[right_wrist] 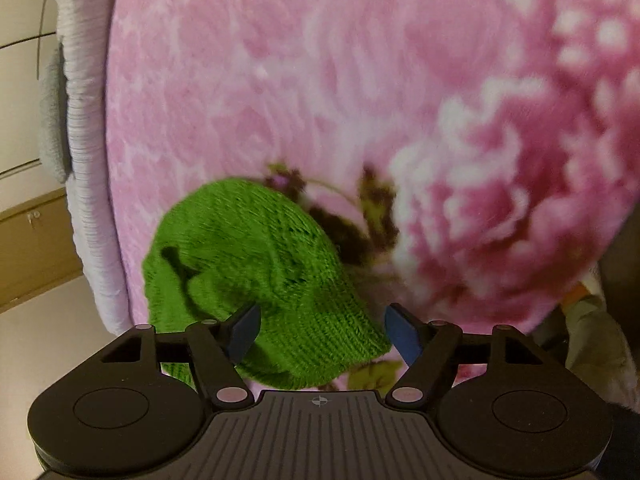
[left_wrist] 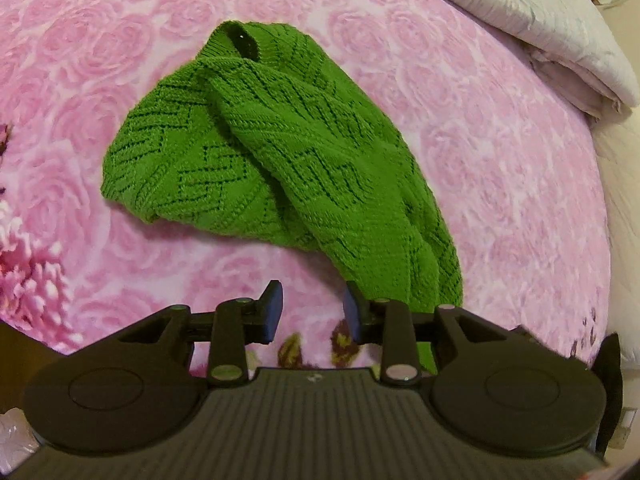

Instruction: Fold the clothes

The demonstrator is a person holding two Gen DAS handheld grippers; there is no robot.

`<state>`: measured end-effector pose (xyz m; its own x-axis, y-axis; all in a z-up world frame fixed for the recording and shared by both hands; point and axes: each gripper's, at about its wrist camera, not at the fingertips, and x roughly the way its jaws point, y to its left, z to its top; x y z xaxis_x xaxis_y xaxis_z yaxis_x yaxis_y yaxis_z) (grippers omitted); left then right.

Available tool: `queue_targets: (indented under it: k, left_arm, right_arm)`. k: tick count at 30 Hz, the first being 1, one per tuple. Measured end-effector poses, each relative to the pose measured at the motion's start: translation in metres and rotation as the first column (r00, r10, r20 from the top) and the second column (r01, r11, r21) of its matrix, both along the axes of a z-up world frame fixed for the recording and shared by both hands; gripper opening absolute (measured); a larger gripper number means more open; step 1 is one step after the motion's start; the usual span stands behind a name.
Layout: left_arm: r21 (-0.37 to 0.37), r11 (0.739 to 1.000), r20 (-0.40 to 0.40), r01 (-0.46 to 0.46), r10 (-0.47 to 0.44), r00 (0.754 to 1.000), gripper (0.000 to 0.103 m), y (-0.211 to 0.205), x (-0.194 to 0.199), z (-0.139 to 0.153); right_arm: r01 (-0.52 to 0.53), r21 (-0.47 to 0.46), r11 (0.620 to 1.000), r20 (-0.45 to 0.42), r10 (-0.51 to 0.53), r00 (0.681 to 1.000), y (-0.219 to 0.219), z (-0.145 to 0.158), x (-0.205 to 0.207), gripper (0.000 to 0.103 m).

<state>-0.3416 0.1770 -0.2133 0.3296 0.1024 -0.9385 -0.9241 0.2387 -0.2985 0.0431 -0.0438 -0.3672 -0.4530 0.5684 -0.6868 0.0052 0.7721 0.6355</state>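
Observation:
A green knitted sweater (left_wrist: 260,148) lies crumpled on a pink rose-print bedspread (left_wrist: 480,160). One end of it trails down toward the near right. My left gripper (left_wrist: 313,312) is open and empty above the bedspread, just left of that trailing end. In the right wrist view, the sweater's end (right_wrist: 260,272) lies between and just beyond my right gripper's (right_wrist: 322,330) open jaws. The jaws stand wide on either side of the knit and are not closed on it.
A folded pale grey quilt (left_wrist: 540,20) lies at the bed's far right. The bed edge (right_wrist: 88,200) and a wooden floor and furniture (right_wrist: 32,240) show at the left of the right wrist view. A large pink flower print (right_wrist: 500,200) covers the bedspread there.

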Motion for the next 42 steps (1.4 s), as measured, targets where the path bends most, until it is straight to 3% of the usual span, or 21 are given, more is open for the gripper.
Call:
queue_targets:
  k: [1, 2, 6, 11, 17, 18, 20, 21, 23, 25, 29, 32, 34, 35, 36, 37, 42]
  left_arm:
    - [0.001, 1.0, -0.001, -0.006, 0.006, 1.0, 0.027, 0.003, 0.0, -0.001]
    - [0.002, 1.0, -0.003, -0.012, 0.012, 1.0, 0.027, 0.006, 0.0, -0.001]
    - [0.013, 0.999, 0.006, -0.041, 0.041, 0.999, 0.028, 0.017, -0.003, -0.002]
    - [0.049, 0.999, -0.014, 0.018, -0.018, 1.0, 0.031, 0.035, 0.007, -0.005]
    - [0.091, 0.992, -0.042, 0.091, -0.087, 0.995, 0.031, 0.055, 0.018, -0.009]
    - [0.098, 0.99, -0.047, 0.103, -0.098, 0.994, 0.031, 0.059, 0.02, -0.009]
    - [0.113, 0.985, -0.059, 0.133, -0.127, 0.99, 0.032, 0.066, 0.024, -0.011]
    - [0.14, 0.967, -0.082, 0.211, -0.201, 0.976, 0.033, 0.071, 0.032, -0.012]
    - [0.189, 0.912, -0.135, 0.363, -0.342, 0.93, 0.034, 0.082, 0.049, -0.014]
    - [0.219, 0.838, -0.189, 0.5, -0.466, 0.864, 0.034, 0.093, 0.063, -0.018]
    - [0.236, 0.701, -0.245, 0.673, -0.627, 0.739, 0.034, 0.117, 0.08, -0.029]
    - [0.187, 0.641, -0.26, 0.744, -0.699, 0.667, 0.037, 0.134, 0.086, -0.047]
    - [0.133, 0.628, -0.244, 0.767, -0.729, 0.639, 0.035, 0.144, 0.086, -0.061]
    - [0.104, 0.633, -0.209, 0.767, -0.74, 0.639, 0.029, 0.147, 0.084, -0.068]
    - [0.098, 0.642, -0.182, 0.76, -0.739, 0.648, 0.025, 0.148, 0.08, -0.07]
    - [0.105, 0.652, -0.155, 0.751, -0.735, 0.66, 0.006, 0.144, 0.073, -0.067]
    - [0.128, 0.698, -0.056, 0.704, -0.704, 0.708, 0.003, 0.101, 0.028, -0.041]
  right_arm:
    - [-0.003, -0.009, 1.0, -0.004, 0.003, 1.0, 0.002, -0.004, -0.003, 0.039]
    - [-0.001, -0.009, 1.0, -0.008, 0.001, 1.0, 0.004, -0.007, -0.006, 0.017]
    - [-0.001, 0.023, 1.0, 0.067, 0.0, 0.998, 0.008, 0.004, -0.002, 0.013]
    - [0.052, 0.047, 0.998, 0.177, -0.06, 0.982, 0.0, 0.026, 0.02, 0.011]
    - [0.125, 0.0, 0.992, 0.23, -0.121, 0.966, -0.009, 0.039, 0.035, 0.016]
    - [0.127, -0.028, 0.991, 0.244, -0.117, 0.963, -0.008, 0.042, 0.037, 0.022]
    - [0.144, -0.062, 0.988, 0.288, -0.12, 0.95, -0.011, 0.049, 0.045, 0.057]
    - [0.16, -0.066, 0.985, 0.307, -0.132, 0.942, -0.013, 0.053, 0.049, 0.059]
    - [0.204, -0.064, 0.977, 0.318, -0.174, 0.932, -0.022, 0.057, 0.058, 0.059]
    - [0.242, -0.062, 0.968, 0.311, -0.212, 0.926, -0.032, 0.06, 0.067, 0.059]
    - [0.28, -0.068, 0.958, 0.322, -0.245, 0.914, -0.048, 0.061, 0.075, 0.059]
    - [0.313, -0.081, 0.946, 0.304, -0.276, 0.912, -0.059, 0.058, 0.073, 0.059]
    - [0.328, -0.093, 0.94, 0.281, -0.291, 0.914, -0.061, 0.056, 0.068, 0.059]
    - [0.332, -0.1, 0.938, 0.269, -0.296, 0.917, -0.061, 0.054, 0.065, 0.059]
    - [0.334, -0.106, 0.937, 0.257, -0.298, 0.919, -0.06, 0.052, 0.062, 0.059]
    - [0.325, -0.109, 0.94, 0.248, -0.291, 0.924, -0.057, 0.051, 0.059, 0.059]
    - [0.242, -0.104, 0.965, 0.228, -0.213, 0.95, -0.038, 0.049, 0.053, 0.059]
